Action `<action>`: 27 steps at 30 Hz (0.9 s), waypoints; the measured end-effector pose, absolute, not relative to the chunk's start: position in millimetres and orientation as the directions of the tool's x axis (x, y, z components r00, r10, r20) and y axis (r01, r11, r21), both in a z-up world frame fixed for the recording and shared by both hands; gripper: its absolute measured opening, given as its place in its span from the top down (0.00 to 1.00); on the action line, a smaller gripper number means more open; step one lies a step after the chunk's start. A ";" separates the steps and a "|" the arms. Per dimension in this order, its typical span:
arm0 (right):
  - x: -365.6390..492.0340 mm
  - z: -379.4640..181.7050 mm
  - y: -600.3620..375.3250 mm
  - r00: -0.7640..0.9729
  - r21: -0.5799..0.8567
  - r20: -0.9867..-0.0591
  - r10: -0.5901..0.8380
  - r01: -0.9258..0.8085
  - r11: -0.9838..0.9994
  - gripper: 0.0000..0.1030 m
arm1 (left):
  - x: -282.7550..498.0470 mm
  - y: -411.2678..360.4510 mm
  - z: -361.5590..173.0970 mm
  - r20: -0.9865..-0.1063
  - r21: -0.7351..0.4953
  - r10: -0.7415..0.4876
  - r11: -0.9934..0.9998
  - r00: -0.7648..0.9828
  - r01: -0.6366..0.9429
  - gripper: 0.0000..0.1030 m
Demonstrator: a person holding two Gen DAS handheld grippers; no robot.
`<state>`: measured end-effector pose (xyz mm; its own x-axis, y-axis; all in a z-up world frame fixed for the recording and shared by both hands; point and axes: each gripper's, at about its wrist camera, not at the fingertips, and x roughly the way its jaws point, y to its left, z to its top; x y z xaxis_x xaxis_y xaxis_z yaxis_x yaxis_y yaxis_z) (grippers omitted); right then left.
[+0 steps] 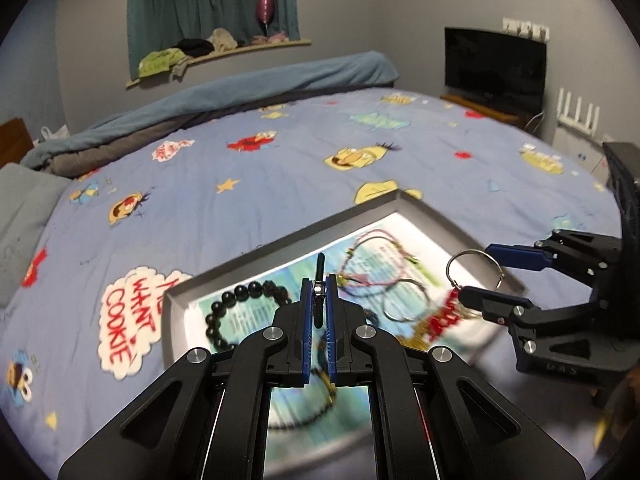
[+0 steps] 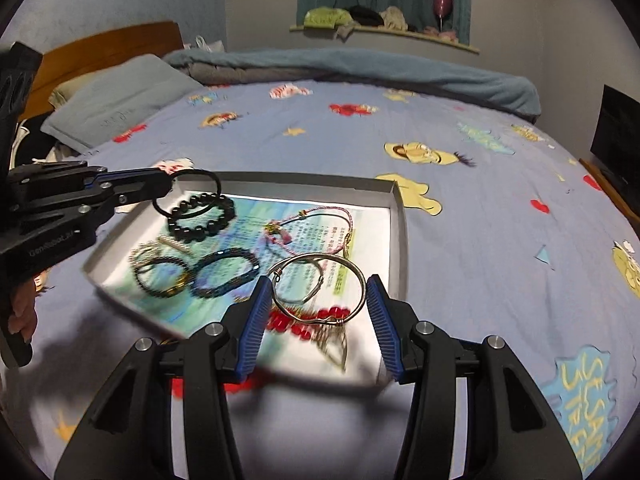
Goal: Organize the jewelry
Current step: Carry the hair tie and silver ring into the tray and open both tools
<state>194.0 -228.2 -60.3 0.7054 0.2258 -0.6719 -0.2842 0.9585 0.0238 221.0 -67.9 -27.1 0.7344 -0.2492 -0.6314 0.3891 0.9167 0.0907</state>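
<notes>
A grey tray point(image 1: 280, 240) lined with a printed sheet lies on the bed and holds several bracelets. My left gripper point(image 1: 319, 304) is shut on a thin black ring bracelet point(image 2: 188, 192), held edge-on above the tray's left part, over a black bead bracelet point(image 2: 202, 218). My right gripper point(image 2: 316, 320) is open, its blue pads either side of a large silver wire bangle point(image 2: 320, 288); whether the bangle touches the pads I cannot tell. The tray point(image 2: 400, 240) also holds a pink cord bracelet point(image 2: 316, 220) and two dark bead bracelets point(image 2: 224, 272).
The bed has a blue cartoon-print sheet point(image 1: 280, 168) all round the tray. A rolled blue blanket point(image 1: 240, 88) lies along the far side, a grey pillow point(image 2: 116, 96) at the headboard. A TV point(image 1: 494, 68) stands right of the bed.
</notes>
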 end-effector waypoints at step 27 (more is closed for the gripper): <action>242.5 -96.2 -206.0 0.626 -0.061 -0.762 0.164 -0.322 0.945 0.52 | 275.4 -95.6 -78.8 -0.747 0.105 -0.205 0.903 0.633 0.416 0.68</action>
<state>242.5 -206.0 -96.2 0.6263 0.1642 -0.7621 -0.3223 0.9447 -0.0613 275.4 -95.6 -78.8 0.6328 -0.2052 -0.7466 0.4163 0.9032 0.1046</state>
